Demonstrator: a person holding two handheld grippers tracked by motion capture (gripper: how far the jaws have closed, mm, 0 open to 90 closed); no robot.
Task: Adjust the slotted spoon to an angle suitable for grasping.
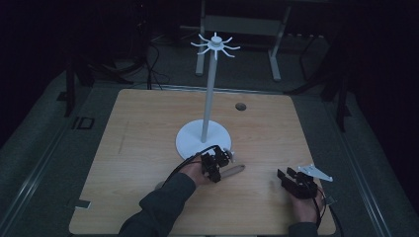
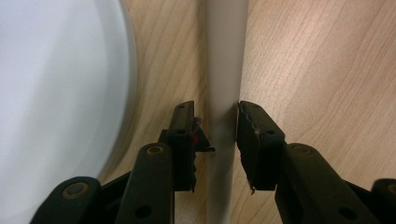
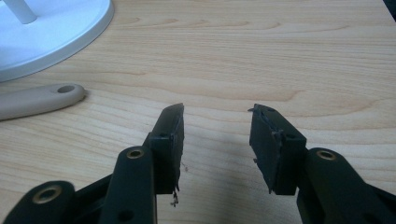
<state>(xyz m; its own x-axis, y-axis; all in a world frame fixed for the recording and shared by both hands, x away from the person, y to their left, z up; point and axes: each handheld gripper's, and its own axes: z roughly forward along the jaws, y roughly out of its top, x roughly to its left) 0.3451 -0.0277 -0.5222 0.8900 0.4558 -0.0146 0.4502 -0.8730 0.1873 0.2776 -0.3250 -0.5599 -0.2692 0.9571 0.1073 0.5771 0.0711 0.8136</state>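
Beige handle (image 2: 220, 70): lay flat on the wooden worktop (image 1: 138, 128), just beside the white stand base (image 1: 190, 140). Left gripper (image 2: 219, 140): jaws straddled the handle, right pad touching, left pad a sliver off. Right gripper (image 3: 217, 140): jaws spread, nothing between them, well apart from the handle.

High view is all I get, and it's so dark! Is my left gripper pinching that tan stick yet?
Observer: Not quite. In the left gripper view the handle runs between the left gripper jaws. One pad looks against it, the other shows a small gap.
Operator: What's at the stick's end?
Observer: The right gripper view shows a hole through its rounded end.
Operator: And my right gripper?
Observer: The right gripper is open over the bare table, with nothing between its jaws.
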